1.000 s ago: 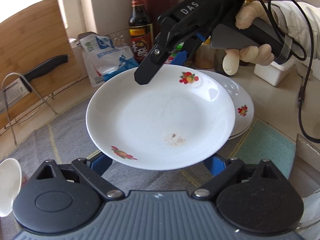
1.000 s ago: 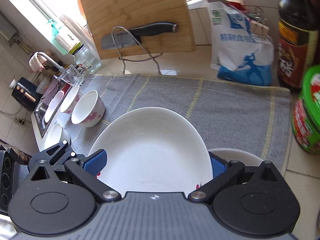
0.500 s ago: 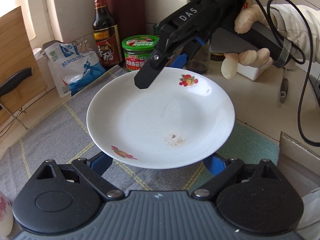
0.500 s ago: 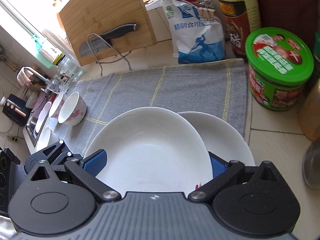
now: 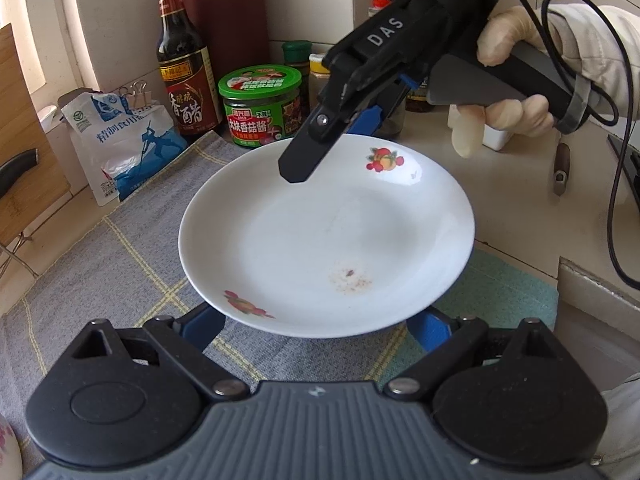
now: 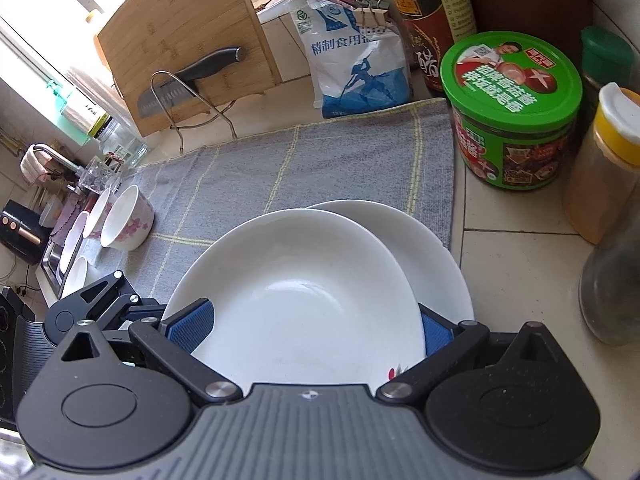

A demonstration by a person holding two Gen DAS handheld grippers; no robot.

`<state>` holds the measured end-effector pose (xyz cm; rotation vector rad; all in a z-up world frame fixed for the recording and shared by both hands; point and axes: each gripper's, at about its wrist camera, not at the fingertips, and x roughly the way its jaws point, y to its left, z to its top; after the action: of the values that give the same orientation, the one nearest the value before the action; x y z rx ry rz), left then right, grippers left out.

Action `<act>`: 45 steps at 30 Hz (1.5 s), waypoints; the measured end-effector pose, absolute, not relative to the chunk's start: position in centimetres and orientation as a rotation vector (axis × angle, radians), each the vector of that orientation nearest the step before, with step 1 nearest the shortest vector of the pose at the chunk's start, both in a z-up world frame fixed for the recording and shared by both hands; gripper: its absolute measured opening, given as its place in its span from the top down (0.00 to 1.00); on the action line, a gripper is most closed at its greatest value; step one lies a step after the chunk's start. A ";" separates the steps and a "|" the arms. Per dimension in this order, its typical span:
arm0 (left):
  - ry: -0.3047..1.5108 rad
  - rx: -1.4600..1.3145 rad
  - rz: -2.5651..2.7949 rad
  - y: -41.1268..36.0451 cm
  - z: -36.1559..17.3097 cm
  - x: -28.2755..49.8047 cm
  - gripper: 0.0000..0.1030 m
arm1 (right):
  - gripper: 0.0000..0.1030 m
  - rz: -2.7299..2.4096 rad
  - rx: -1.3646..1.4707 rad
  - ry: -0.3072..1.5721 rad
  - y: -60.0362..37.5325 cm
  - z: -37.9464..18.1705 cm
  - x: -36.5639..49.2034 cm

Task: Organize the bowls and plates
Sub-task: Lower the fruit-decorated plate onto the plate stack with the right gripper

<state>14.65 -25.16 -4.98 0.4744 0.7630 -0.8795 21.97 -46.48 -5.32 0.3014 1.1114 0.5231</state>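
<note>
While both hand-held grippers point(image 5: 316, 322) point(image 6: 316, 330) clamp its opposite rims, the plate point(image 5: 326, 236) hangs above another plate point(image 6: 432, 256).

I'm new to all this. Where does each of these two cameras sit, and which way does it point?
Left wrist: sits on the left claw, looking down and forward over the plate towards the wall; its own fingers show, plus the right claw and a gloved hand.
Right wrist: sits on the right claw, looking down across the plate towards the cutting board; its own fingers show, and part of the left claw.
Both share the plate, the green-lidded jar and the grey cloth.
</note>
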 end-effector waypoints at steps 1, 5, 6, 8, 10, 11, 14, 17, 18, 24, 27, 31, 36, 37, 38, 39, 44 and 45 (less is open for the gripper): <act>0.763 0.475 -0.883 -25.2 -5.0 14.7 0.06 | 0.00 0.520 0.302 1.111 -46.6 -5.3 21.9; 0.761 0.480 -0.891 -25.5 -5.3 14.9 0.06 | 0.00 0.507 0.304 1.116 -47.0 -5.5 21.7; 0.761 0.480 -0.892 -25.5 -5.4 15.0 0.06 | 0.00 0.504 0.304 1.118 -47.1 -5.5 21.6; 0.763 0.479 -0.895 -25.5 -5.4 15.2 0.06 | 0.00 0.500 0.300 1.121 -47.2 -5.6 21.5; 0.763 0.483 -0.893 -25.6 -5.5 15.4 0.06 | 0.00 0.494 0.301 1.120 -47.4 -5.6 21.3; 0.764 0.482 -0.895 -25.6 -5.6 15.5 0.06 | 0.00 0.492 0.302 1.119 -47.4 -5.5 21.2; 0.762 0.477 -0.901 -25.5 -5.7 15.6 0.06 | 0.00 0.485 0.302 1.111 -47.6 -5.4 20.9; 0.766 0.465 -0.901 -25.5 -5.9 15.7 0.04 | 0.00 0.481 0.303 1.103 -47.8 -5.2 20.6; 0.767 0.465 -0.900 -25.5 -5.9 15.8 0.04 | 0.00 0.476 0.300 1.104 -47.9 -5.2 20.6; 0.756 0.467 -0.901 -25.4 -6.1 15.7 0.04 | 0.00 0.456 0.286 1.084 -48.1 -4.4 20.0; 0.756 0.463 -0.900 -25.3 -6.2 15.7 0.03 | 0.00 0.451 0.257 1.081 -48.0 -4.0 19.9; 0.754 0.462 -0.897 -25.3 -6.2 15.6 0.03 | 0.00 0.425 0.233 1.090 -47.8 -4.0 19.7; 0.744 0.455 -0.893 -25.3 -6.1 15.4 0.04 | 0.00 0.397 0.203 1.087 -47.9 -3.7 19.2; 0.741 0.457 -0.893 -25.3 -6.1 15.3 0.04 | 0.00 0.396 0.199 1.084 -47.9 -3.7 19.0; 0.738 0.457 -0.891 -25.3 -6.1 15.3 0.03 | 0.00 0.396 0.199 1.082 -48.0 -3.6 18.9; 0.737 0.457 -0.890 -25.3 -6.1 15.2 0.03 | 0.00 0.394 0.201 1.082 -48.0 -3.6 18.8; 0.742 0.450 -0.882 -25.2 -6.0 15.2 0.03 | 0.00 0.415 0.214 1.054 -48.2 -3.1 17.9; 0.741 0.446 -0.883 -25.2 -6.1 15.2 0.03 | 0.00 0.420 0.210 1.044 -48.1 -2.8 17.8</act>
<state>15.21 -25.15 -6.12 0.4460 0.7415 -0.8829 17.76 -48.07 -2.82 0.2105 1.0438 0.4205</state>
